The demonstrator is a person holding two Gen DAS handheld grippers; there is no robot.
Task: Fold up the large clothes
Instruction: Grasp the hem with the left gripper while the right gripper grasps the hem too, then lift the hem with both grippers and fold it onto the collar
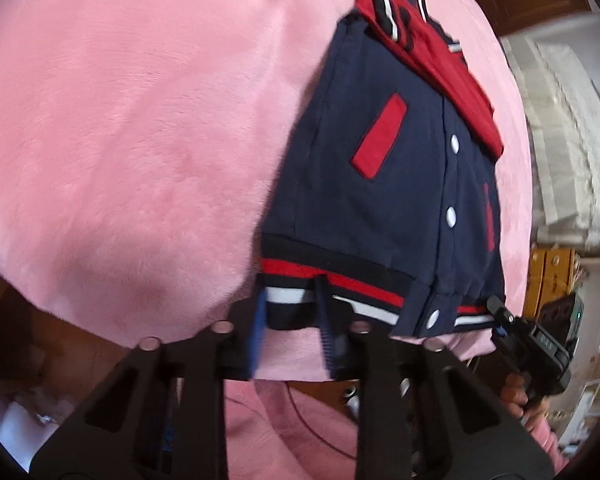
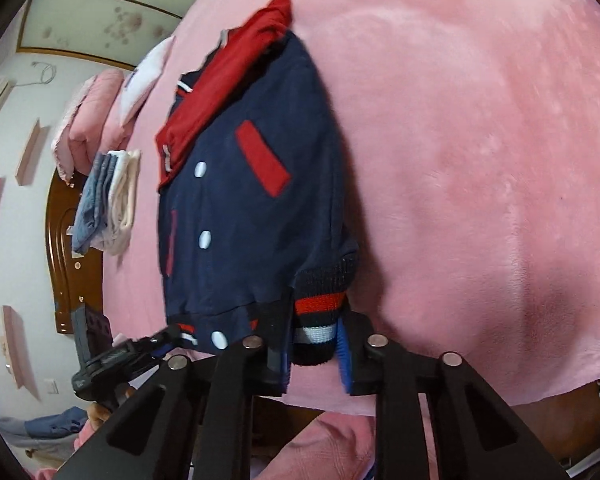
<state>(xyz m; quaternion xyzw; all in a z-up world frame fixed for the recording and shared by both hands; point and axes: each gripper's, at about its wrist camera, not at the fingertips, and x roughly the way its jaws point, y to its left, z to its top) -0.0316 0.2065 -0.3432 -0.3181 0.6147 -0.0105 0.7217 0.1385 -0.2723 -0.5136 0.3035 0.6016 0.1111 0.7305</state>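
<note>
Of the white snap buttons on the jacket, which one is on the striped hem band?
The lowest button, beside the white stripe of the hem band. The other two are higher, on plain navy cloth.

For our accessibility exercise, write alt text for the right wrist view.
A navy jacket with red sleeves lies on a pink blanket, its striped hem between the open fingers of the right tool. The left tool reaches the hem's other corner.

A bed under a plush pink blanket (image 2: pixel 480 160) carries a navy-and-red varsity jacket (image 2: pixel 252 216) mid-frame, folded denim and white clothes (image 2: pixel 108 200) at left
</note>
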